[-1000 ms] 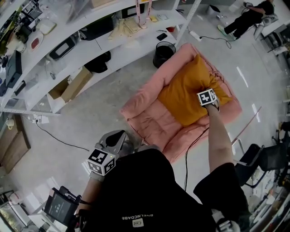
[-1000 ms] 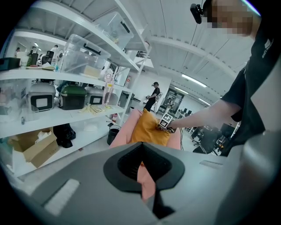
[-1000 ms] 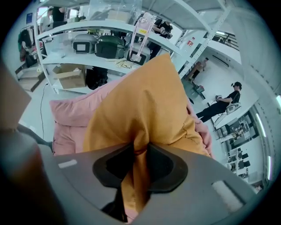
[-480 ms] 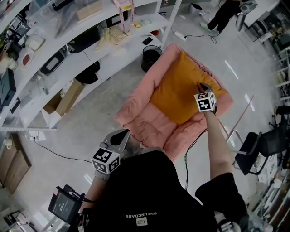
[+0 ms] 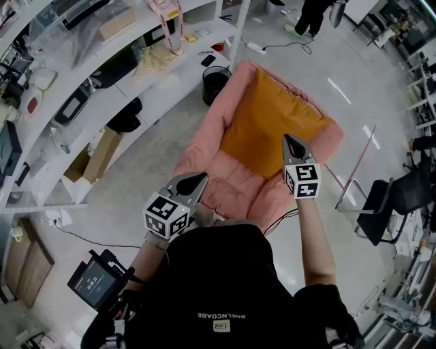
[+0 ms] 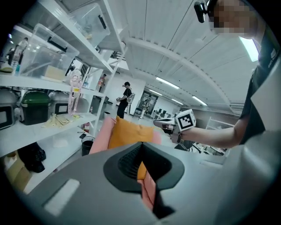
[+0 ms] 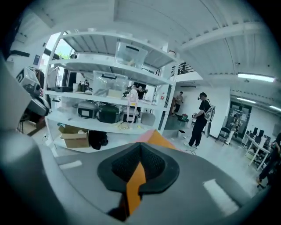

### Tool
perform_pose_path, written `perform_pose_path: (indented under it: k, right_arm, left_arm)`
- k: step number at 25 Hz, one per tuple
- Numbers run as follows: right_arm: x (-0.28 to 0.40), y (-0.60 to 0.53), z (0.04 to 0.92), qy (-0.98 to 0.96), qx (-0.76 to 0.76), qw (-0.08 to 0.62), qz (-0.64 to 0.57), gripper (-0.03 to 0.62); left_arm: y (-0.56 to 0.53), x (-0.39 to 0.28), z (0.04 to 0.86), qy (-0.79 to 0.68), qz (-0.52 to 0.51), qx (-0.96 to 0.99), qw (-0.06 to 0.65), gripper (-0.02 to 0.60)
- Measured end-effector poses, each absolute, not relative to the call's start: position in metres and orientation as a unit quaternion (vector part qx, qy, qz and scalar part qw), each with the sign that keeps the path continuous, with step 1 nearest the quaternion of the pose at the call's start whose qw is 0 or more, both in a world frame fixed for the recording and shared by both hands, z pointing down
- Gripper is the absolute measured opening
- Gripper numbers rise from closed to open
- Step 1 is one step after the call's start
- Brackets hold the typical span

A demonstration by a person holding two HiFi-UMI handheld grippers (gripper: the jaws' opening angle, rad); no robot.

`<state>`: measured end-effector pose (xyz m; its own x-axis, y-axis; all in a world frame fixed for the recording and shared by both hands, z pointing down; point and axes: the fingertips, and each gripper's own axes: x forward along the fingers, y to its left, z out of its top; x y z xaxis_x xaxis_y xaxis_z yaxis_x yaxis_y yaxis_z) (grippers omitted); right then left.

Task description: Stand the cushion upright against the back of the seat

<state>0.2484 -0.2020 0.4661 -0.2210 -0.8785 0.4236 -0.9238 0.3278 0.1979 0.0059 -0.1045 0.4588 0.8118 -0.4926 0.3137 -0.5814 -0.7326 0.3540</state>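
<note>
The orange cushion (image 5: 269,126) leans upright against the raised back of the pink floor seat (image 5: 231,184). My right gripper (image 5: 287,140) hangs above the cushion's near right edge, shut and holding nothing. In the right gripper view the right gripper (image 7: 140,147) shows its jaws closed, with the cushion (image 7: 160,139) seen past them. My left gripper (image 5: 197,178) is over the seat's near edge, shut and empty. The left gripper view shows the cushion (image 6: 127,134) ahead and the right gripper (image 6: 158,124) to its right.
White shelving (image 5: 102,75) with boxes and appliances runs along the left. A black bin (image 5: 216,83) stands beside the seat's back. A black chair (image 5: 392,208) is at the right. A person (image 5: 313,13) stands far off. A cable (image 5: 88,238) crosses the floor.
My right gripper has left the cushion's right corner, lifted and drawn back toward me. My left gripper has moved up and forward to the seat's near edge.
</note>
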Motion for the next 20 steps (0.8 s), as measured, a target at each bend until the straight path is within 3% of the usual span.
perform_pose_path:
  k: [9, 20]
  right_arm:
    - [0.197, -0.12, 0.461, -0.788, 0.587, 0.164, 0.088, 0.003]
    - [0.151, -0.089, 0.466, -0.806, 0.569, 0.099, 0.127, 0.003]
  left_arm:
    - [-0.106, 0.048, 0.439, -0.222, 0.109, 0.949, 0.195, 0.013]
    - [-0.098, 0.038, 0.43, -0.226, 0.112, 0.951, 0.181, 0.014]
